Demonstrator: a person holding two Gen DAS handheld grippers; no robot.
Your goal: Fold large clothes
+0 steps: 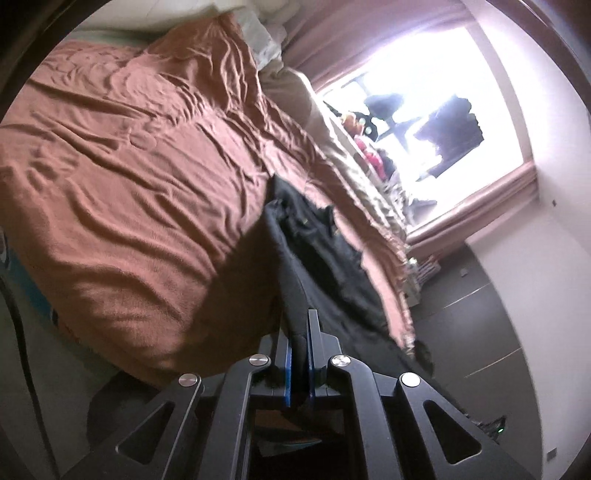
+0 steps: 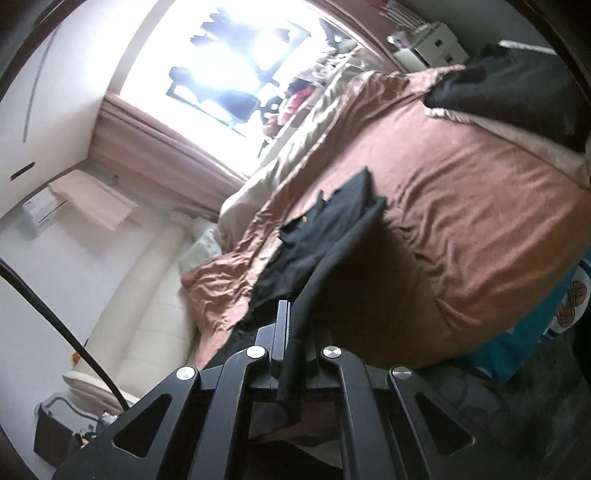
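A large black garment [image 1: 317, 243] with small brass buttons hangs stretched above the bed. My left gripper [image 1: 300, 332] is shut on one edge of it, the cloth pinched between the blue-padded fingers. In the right wrist view the same black garment [image 2: 325, 229] runs up from my right gripper [image 2: 291, 325], which is shut on its other edge. The garment is lifted off the brown bedspread [image 1: 140, 177] and throws a dark shadow on it. The garment's lower part is hidden behind the gripper bodies.
The brown bedspread [image 2: 461, 206] covers a wide bed. A beige blanket [image 1: 343, 147] lies along its far side under a bright window [image 1: 424, 92]. A second dark cloth [image 2: 517, 92] lies at the bed's end. White pillows [image 1: 258, 33] sit at the head.
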